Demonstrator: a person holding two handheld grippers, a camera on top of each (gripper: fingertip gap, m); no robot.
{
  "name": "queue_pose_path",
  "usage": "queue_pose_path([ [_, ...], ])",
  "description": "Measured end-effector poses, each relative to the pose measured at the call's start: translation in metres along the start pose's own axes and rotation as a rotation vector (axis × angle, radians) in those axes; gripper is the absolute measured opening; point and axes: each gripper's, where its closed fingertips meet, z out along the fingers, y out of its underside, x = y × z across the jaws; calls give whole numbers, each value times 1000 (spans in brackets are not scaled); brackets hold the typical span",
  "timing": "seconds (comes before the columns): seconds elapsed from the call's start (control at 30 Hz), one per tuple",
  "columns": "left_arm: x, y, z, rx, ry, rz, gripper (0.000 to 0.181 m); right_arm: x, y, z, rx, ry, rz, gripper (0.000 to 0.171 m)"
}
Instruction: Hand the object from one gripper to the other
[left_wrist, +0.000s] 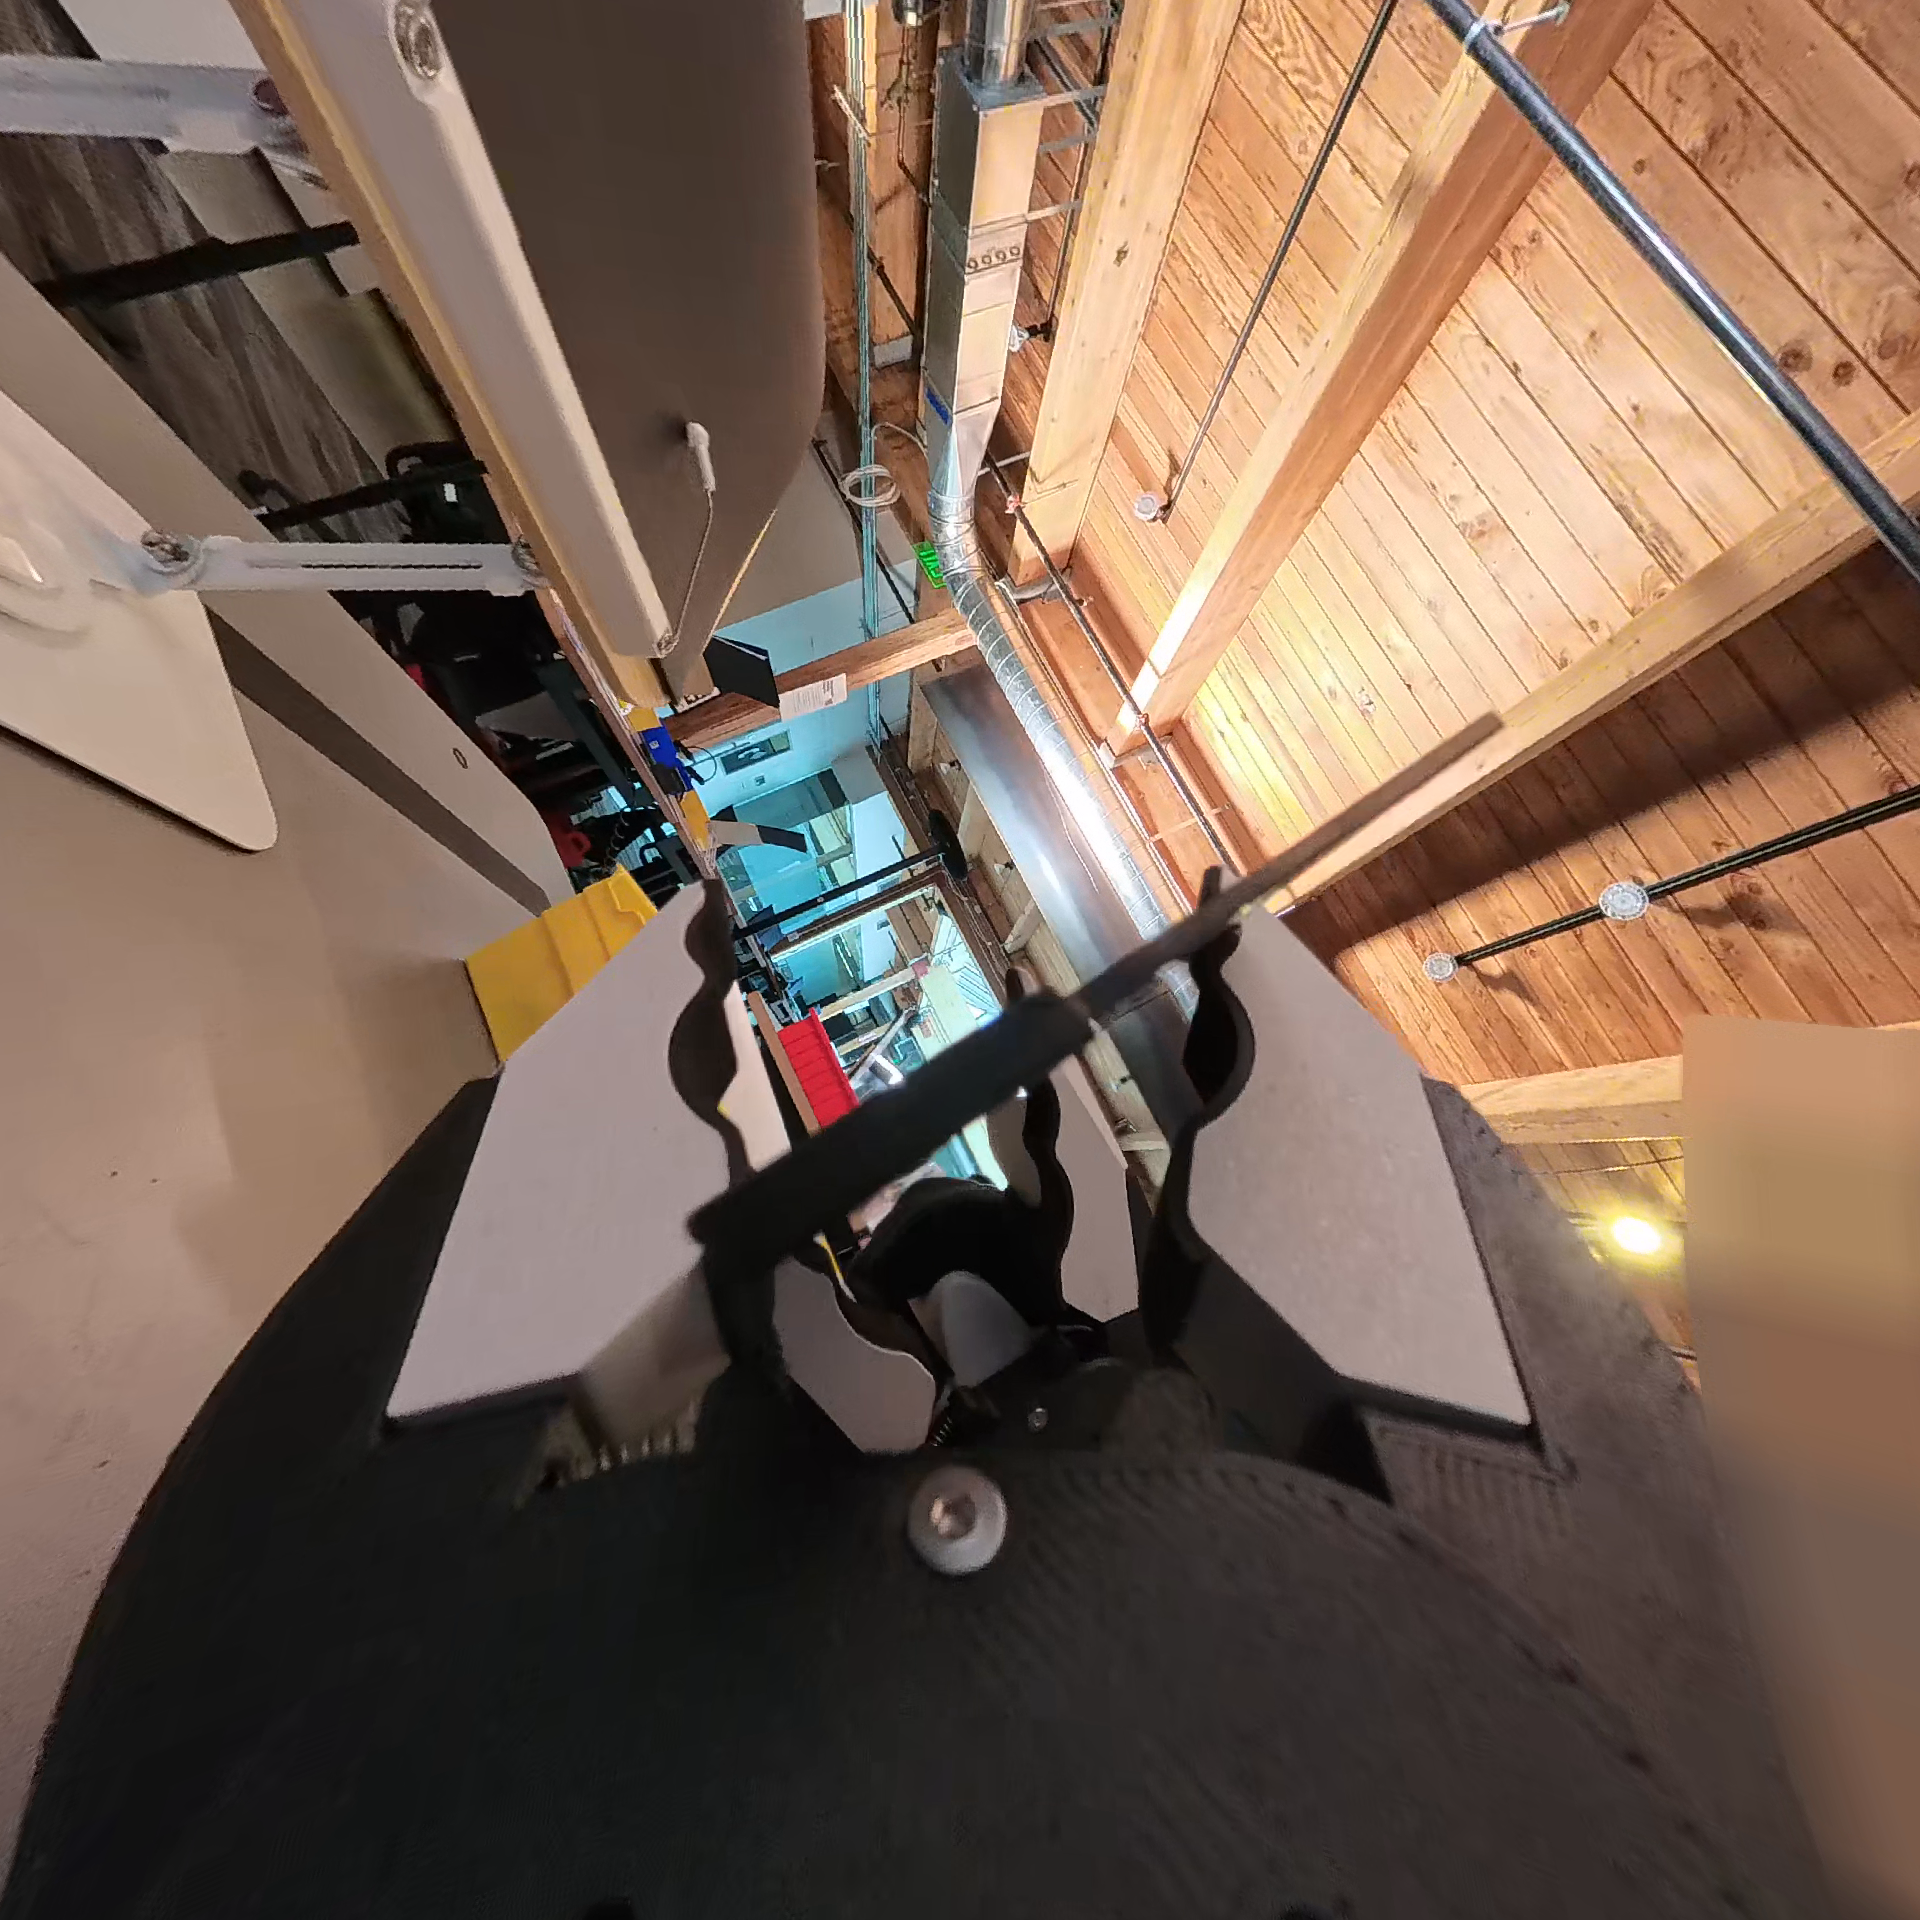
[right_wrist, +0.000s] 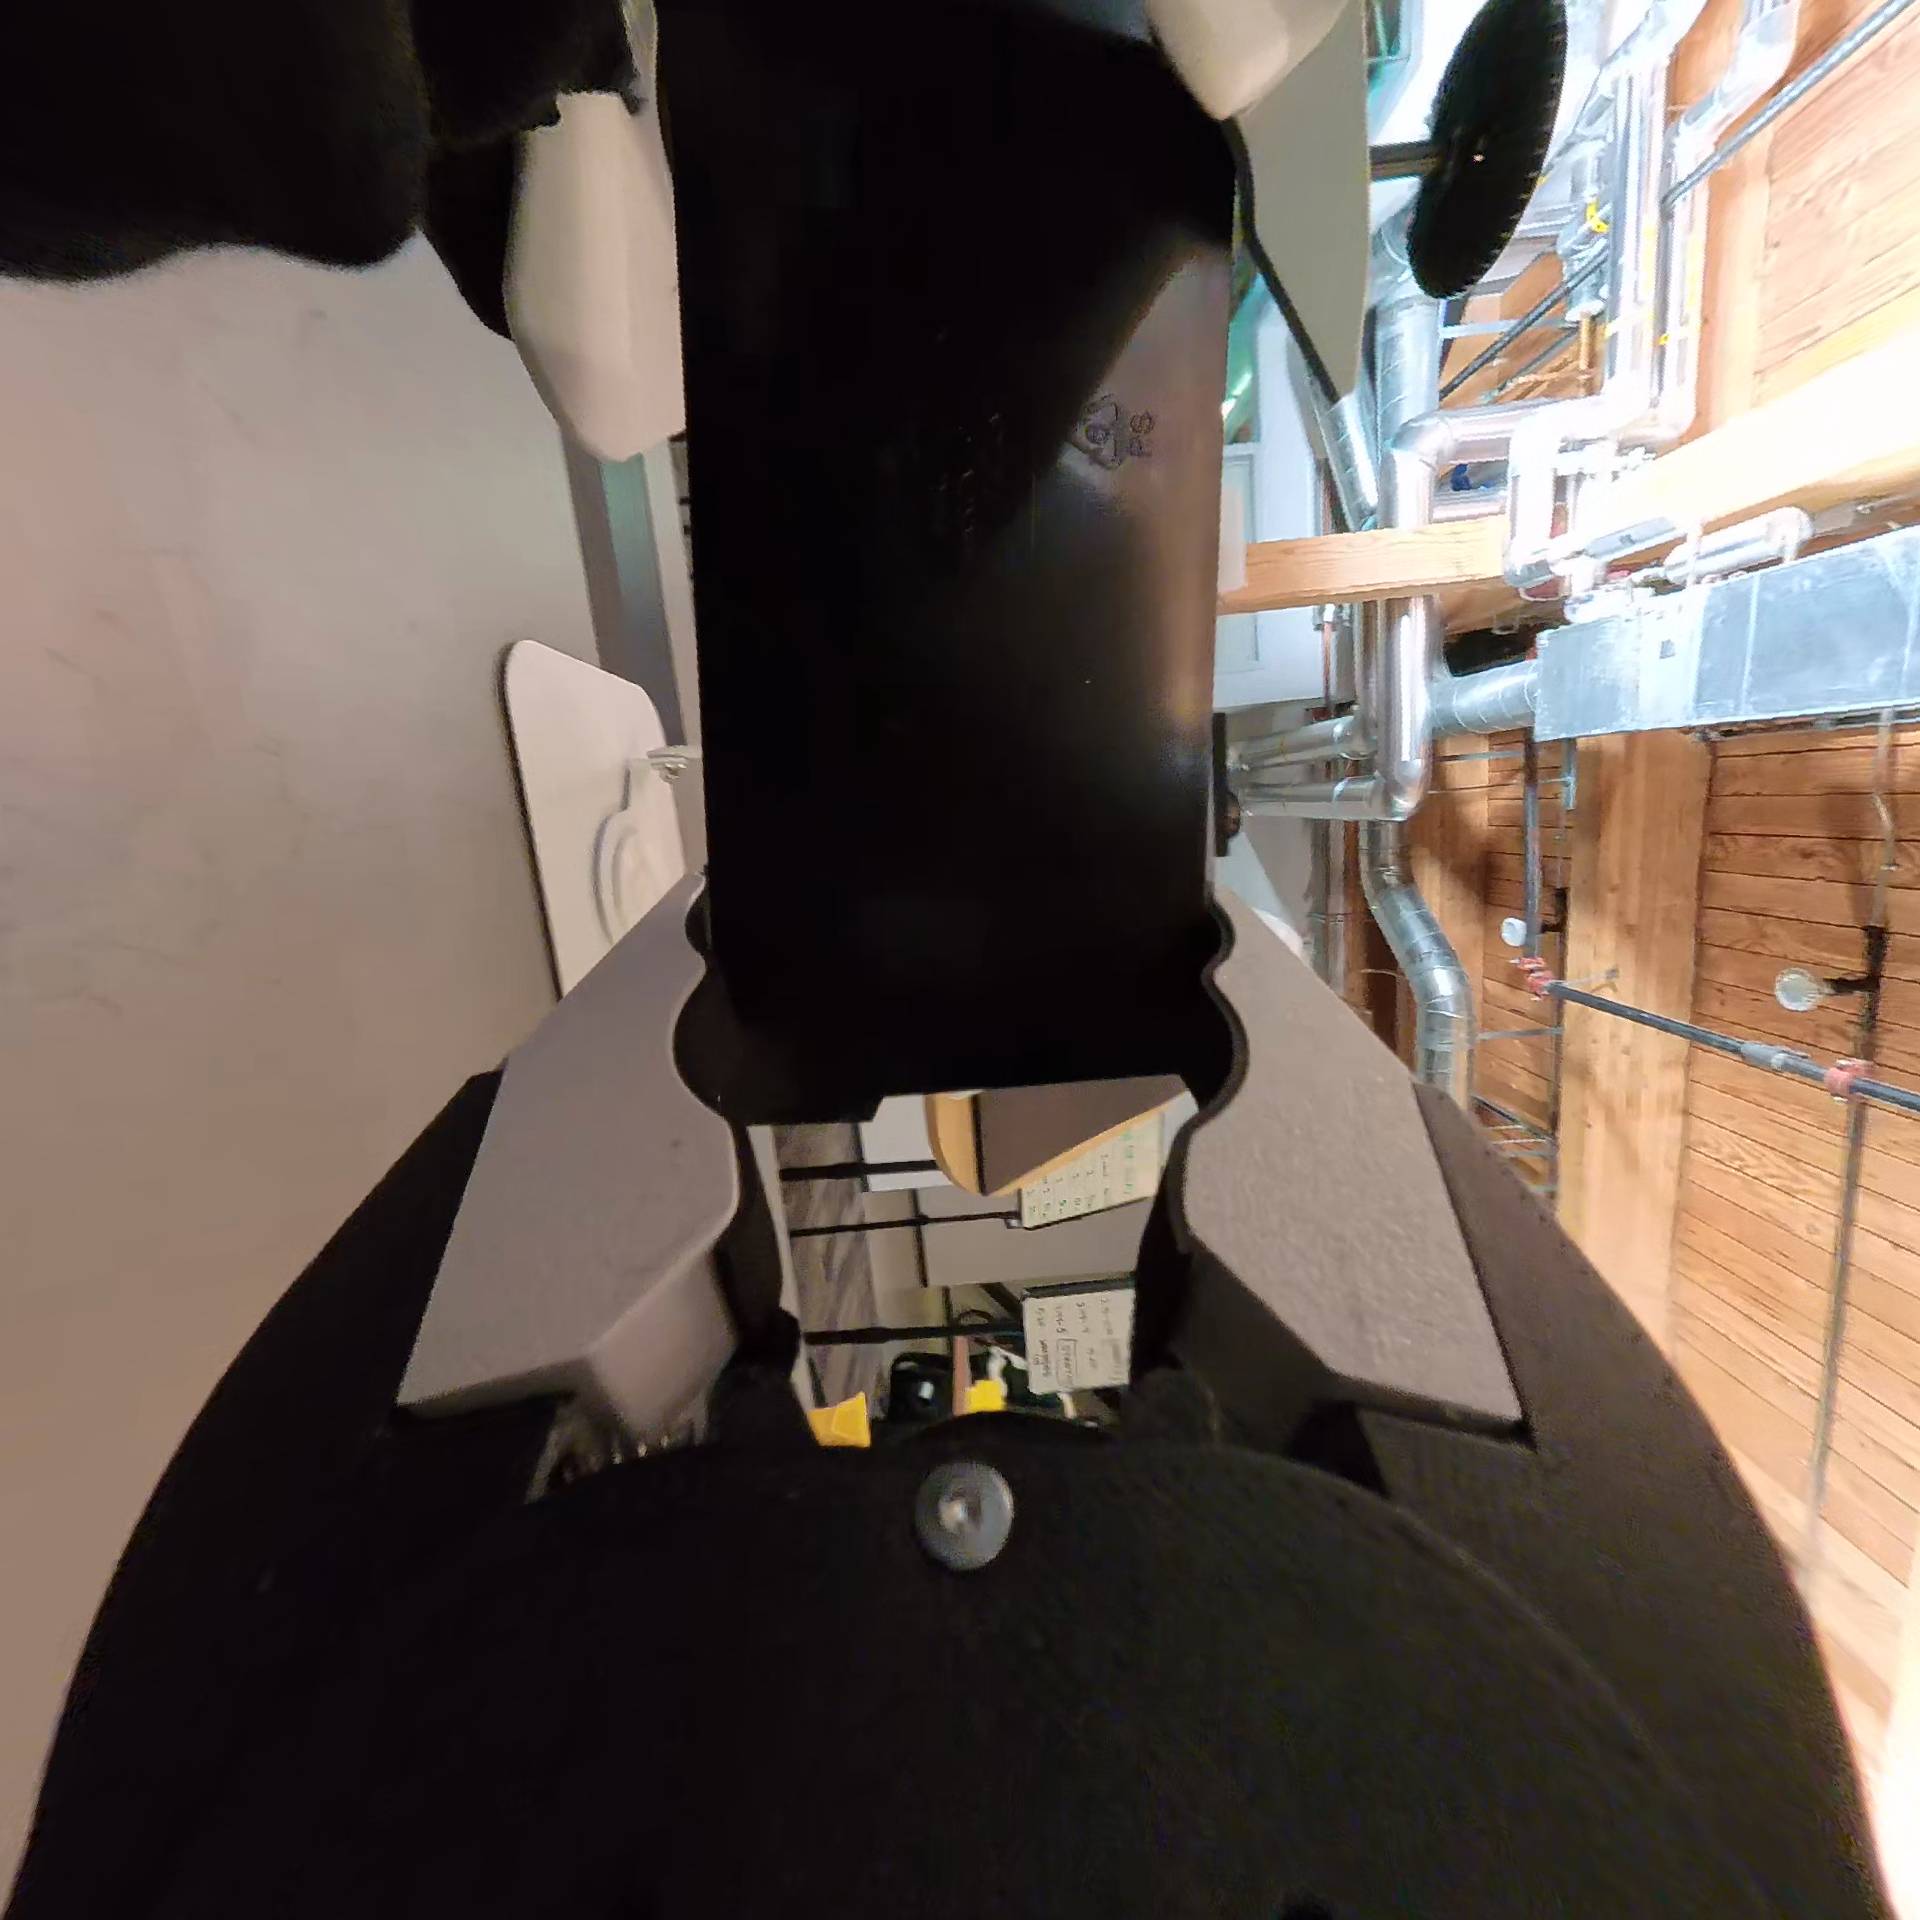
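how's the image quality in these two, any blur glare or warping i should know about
Left wrist view: fisheye bends the ceiling beams, a lamp flares at right, and the thin black object across the left tongs is soft. Right wrist view: the black object is underexposed with faint sheen, and the right edge smears.

Both claws, left (left_wrist: 966, 1049) and right (right_wrist: 961, 1023), face each other (jaws spread wide).
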Motion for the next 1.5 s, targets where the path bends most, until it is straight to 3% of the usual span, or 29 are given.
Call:
queue_pose_path([
  [0.3,-7,9,-2,-35,-10,2,84,-15,1,-11,-17,-60,76,85],
  [0.7,14,18,2,-56,128,-17,82,7,1,-25,-5,-10,52,86],
  [1.03,23,20,4,-75,184,-19,81,8,-12,-48,81,-112,165,102],
  [1.23,23,20,3,-101,182,-16,81,5,-25,-77,180,-321,442,108],
  [1.33,25,26,2,-174,188,8,80,35,-32,-95,312,-455,781,102],
  [1.5,43,52,0,-388,274,89,80,39,-31,-108,441,-1008,1254,123],
])
